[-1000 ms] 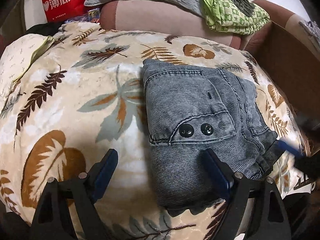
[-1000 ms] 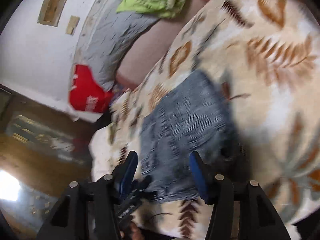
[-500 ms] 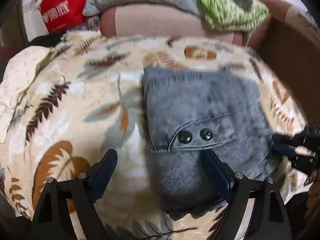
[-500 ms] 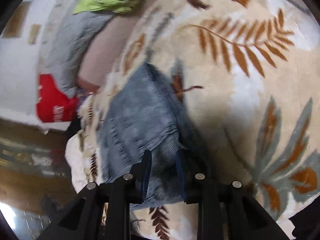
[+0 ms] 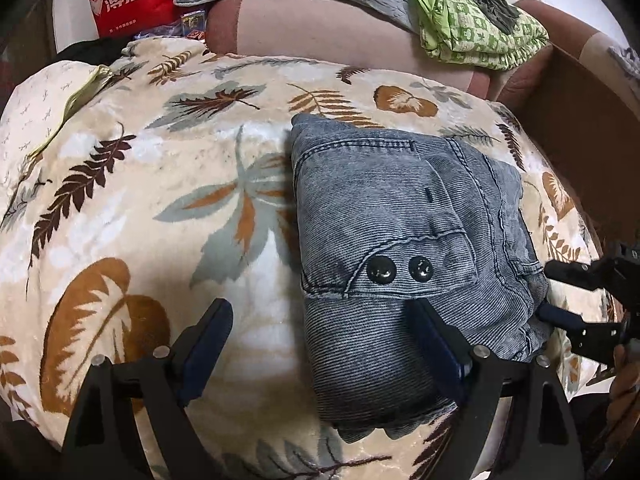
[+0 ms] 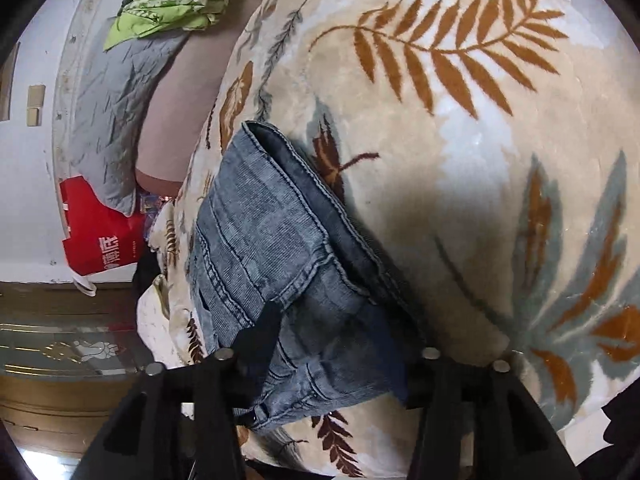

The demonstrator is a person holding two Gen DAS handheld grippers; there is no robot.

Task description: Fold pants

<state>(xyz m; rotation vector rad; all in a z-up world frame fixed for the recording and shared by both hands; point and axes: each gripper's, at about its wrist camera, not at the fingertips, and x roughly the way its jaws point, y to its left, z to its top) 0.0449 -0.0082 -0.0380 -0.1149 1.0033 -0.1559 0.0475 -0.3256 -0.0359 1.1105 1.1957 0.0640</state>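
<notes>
Right wrist: pants [image 6: 280, 264] between claw [image 6: 332, 344] fingers.

Folded grey-blue corduroy pants [image 5: 400, 240], flat on blanket [image 5: 160, 220]

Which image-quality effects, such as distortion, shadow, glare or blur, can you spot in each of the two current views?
Left wrist view: sharp, with fisheye bulging of the leaf-print blanket and dark vignetted corners; small glints on the folded jeans' snap buttons. Right wrist view: also sharp and curved, with a soft shadow on the blanket beside the jeans and window glare at the lower left corner.
</notes>
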